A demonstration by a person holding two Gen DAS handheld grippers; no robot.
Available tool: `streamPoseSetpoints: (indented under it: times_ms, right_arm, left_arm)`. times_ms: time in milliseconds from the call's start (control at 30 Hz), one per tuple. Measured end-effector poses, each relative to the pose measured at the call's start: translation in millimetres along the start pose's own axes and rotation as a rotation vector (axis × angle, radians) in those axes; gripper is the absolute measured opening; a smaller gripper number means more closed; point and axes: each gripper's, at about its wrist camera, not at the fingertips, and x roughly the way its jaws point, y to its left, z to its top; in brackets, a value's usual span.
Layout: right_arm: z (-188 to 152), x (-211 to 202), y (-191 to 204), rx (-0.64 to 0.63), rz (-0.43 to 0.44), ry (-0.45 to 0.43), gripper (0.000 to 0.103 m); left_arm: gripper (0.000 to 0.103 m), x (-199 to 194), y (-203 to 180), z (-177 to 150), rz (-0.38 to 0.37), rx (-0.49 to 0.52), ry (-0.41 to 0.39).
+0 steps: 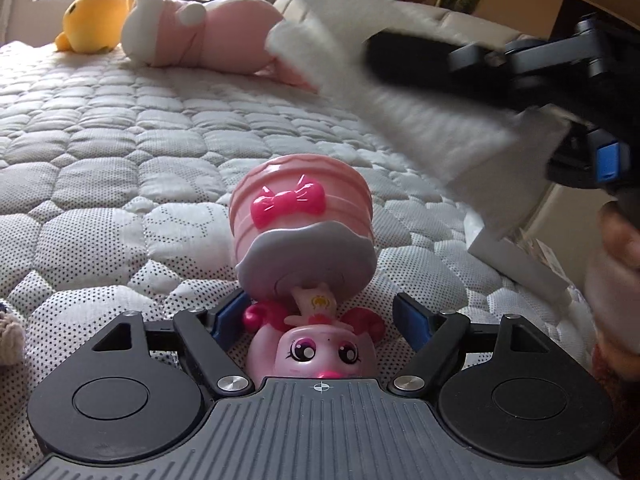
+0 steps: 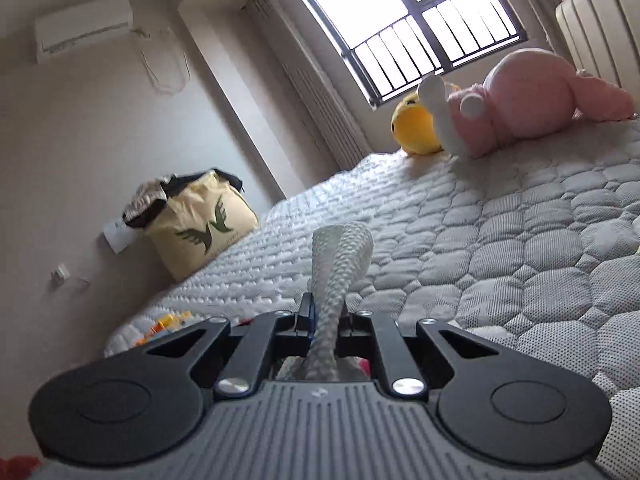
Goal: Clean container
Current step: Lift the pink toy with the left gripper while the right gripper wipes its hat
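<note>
The left gripper (image 1: pixel 320 316) has its blue-padded fingers (image 1: pixel 224 314) spread apart on either side of a pink toy container (image 1: pixel 302 216), which lies tipped over on the quilted mattress (image 1: pixel 120 160). The doll-like head end sits between the fingers and the ribbed pink cup with its magenta bow points away. Neither pad appears to touch the toy, so nothing holds it at present.

The right gripper (image 2: pixel 326 320) has its fingers pressed together on a white textured cloth (image 2: pixel 340 252), which sticks up ahead of them in a narrow folded bundle. In the left wrist view that same cloth (image 1: pixel 400 92) hangs above and to the right of the container, well apart from it and blurred, with a hand (image 1: pixel 616 280) at the frame edge.

The main risk, as I judge it, is wiping before the left fingers close: the rounded, glossy toy rests on a soft, yielding surface, so a push from the cloth could roll or slide it away. Closing on the narrow neck or the smooth head could also let it twist or squirt out. The cloth is pinched at a thin fold and may pull free under friction.

A yellow plush (image 1: pixel 94 20) and a pink-and-white plush (image 1: pixel 200 28) lie far off near the window (image 2: pixel 404 20), out of the way.
</note>
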Motion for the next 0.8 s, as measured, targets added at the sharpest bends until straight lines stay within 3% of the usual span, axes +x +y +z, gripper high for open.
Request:
streamPoseSetpoints:
  times_ms: [100, 300, 500, 567, 633, 800]
  right_arm:
    - [-15, 4, -2, -0.009, -0.063, 0.035, 0.01]
    - [-28, -24, -27, 0.033, -0.164, 0.038, 0.011]
    - [-39, -34, -46, 0.055, -0.324, 0.061, 0.011]
    - [-43, -33, -41, 0.06, -0.321, 0.068, 0.011]
    - [-48, -33, -29, 0.054, -0.261, 0.071, 0.011]
    - [-66, -37, 10, 0.005, -0.149, 0.055, 0.012]
  left_arm:
    - [0.08, -1, 0, -1, 0.01, 0.002, -0.009]
    - [0.075, -5, 9, -3, -0.02, -0.043, -0.034]
    - [0.068, -11, 33, -7, -0.121, -0.178, -0.079]
    - [0.07, -14, 46, -9, -0.168, -0.257, -0.098]
    - [0.07, -16, 57, -11, -0.205, -0.324, -0.119]
    - [0.069, -18, 66, -13, -0.246, -0.391, -0.144]
